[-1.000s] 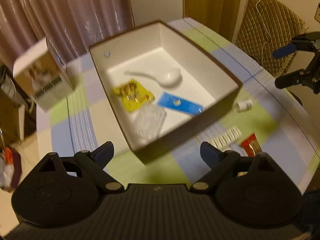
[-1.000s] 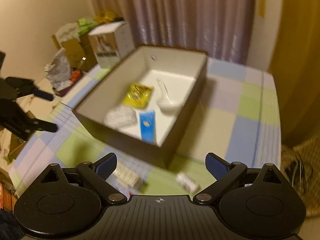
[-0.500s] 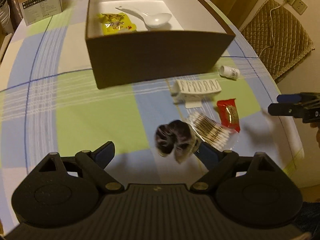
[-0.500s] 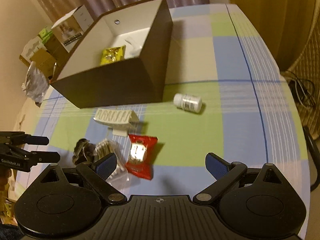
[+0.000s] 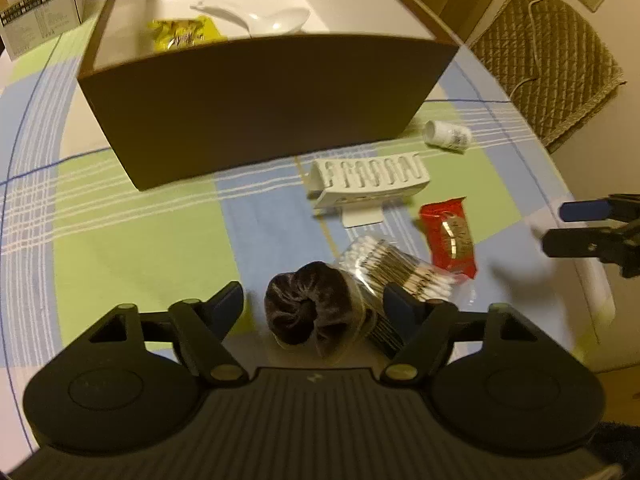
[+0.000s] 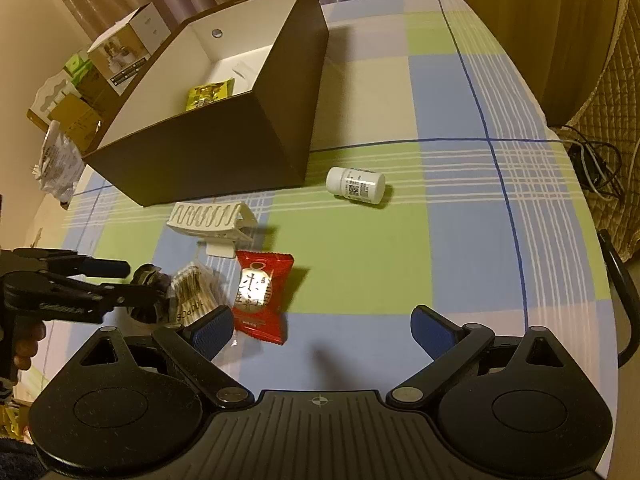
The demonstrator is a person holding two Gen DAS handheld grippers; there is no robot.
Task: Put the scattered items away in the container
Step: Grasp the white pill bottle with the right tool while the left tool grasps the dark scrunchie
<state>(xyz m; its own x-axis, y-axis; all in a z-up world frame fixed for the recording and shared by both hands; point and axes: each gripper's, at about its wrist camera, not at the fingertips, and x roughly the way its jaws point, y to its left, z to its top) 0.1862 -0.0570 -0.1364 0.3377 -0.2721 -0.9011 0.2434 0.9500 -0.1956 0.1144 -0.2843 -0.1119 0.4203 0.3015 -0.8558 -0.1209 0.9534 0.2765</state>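
The left claw (image 5: 314, 304) is gaping wide around a dark velvet scrunchie (image 5: 308, 308) lying on the tabletop (image 5: 160, 240), gripping nothing. The right claw (image 6: 322, 326) is also spread wide and empty, the red snack packet (image 6: 260, 294) at its 10 o'clock, the brown box (image 6: 224, 152) sitting at 11 o'clock

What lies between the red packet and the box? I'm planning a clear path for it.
The white rack lies between the red packet and the box, close to the box wall; both views show it.

Black claw (image 5: 314, 300), blue fingertip pads (image 6: 210, 330)
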